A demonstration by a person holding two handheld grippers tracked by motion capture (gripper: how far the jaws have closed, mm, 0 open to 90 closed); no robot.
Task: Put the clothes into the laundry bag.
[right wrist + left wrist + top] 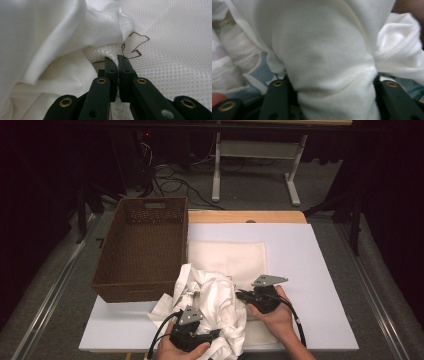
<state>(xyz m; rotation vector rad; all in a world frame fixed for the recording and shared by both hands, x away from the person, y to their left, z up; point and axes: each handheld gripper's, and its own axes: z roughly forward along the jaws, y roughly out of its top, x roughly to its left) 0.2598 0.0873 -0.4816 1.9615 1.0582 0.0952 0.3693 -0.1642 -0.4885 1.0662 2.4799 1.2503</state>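
Note:
A crumpled pile of white cloths (215, 295) lies at the front of the white board (310, 270). My left gripper (216, 334) reaches into the pile from the bottom. In the left gripper view a thick bunch of white knit cloth (324, 50) fills the gap of the left gripper (332, 75), its half-spread jaws pressing the bunch from both sides. My right gripper (240, 293) meets the pile from the right. It (117, 60) is shut on the folded edge of a white mesh cloth (175, 50) marked with brown thread (136, 45). Smooth white cloth (50, 37) billows to its left.
A brown wicker basket (135, 292) stands on the left, its bottom bare. A flat folded white cloth (227, 257) lies behind the pile. The wooden table edge (245, 216) shows behind the board. A white desk frame (250, 150) and cables are on the floor beyond.

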